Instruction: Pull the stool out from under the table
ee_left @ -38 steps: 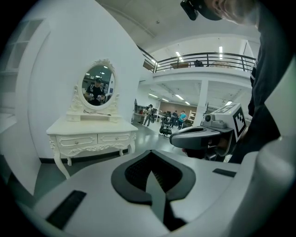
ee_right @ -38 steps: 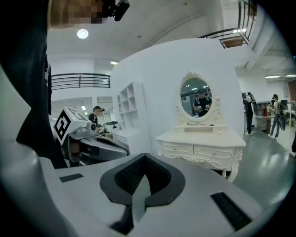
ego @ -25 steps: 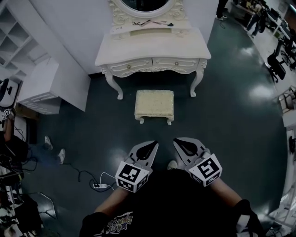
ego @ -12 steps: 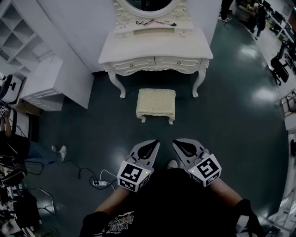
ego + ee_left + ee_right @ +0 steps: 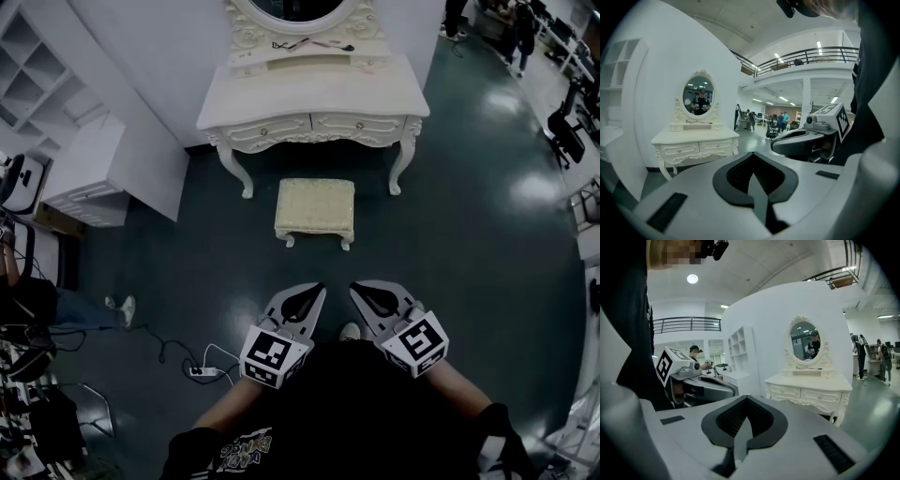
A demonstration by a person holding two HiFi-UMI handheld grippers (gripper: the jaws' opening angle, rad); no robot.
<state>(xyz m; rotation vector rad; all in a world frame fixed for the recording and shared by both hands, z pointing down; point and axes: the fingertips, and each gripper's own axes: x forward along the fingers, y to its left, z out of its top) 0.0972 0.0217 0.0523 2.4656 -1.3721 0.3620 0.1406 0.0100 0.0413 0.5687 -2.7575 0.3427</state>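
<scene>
1 cream stool (image 5: 315, 206) w/ padded top

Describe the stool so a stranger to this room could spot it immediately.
Find the ornate white dressing table with the oval mirror against the white wall. On the dark floor just in front of it, centred between its curved front legs, stands the stool. It is the only low, small piece: a cream textured rectangular seat on short legs.

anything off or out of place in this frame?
Nothing damaged or spilled. The stool stands upright, out in front of the dressing table, not tucked under it. A power strip with loose cable lies on the floor.
</scene>
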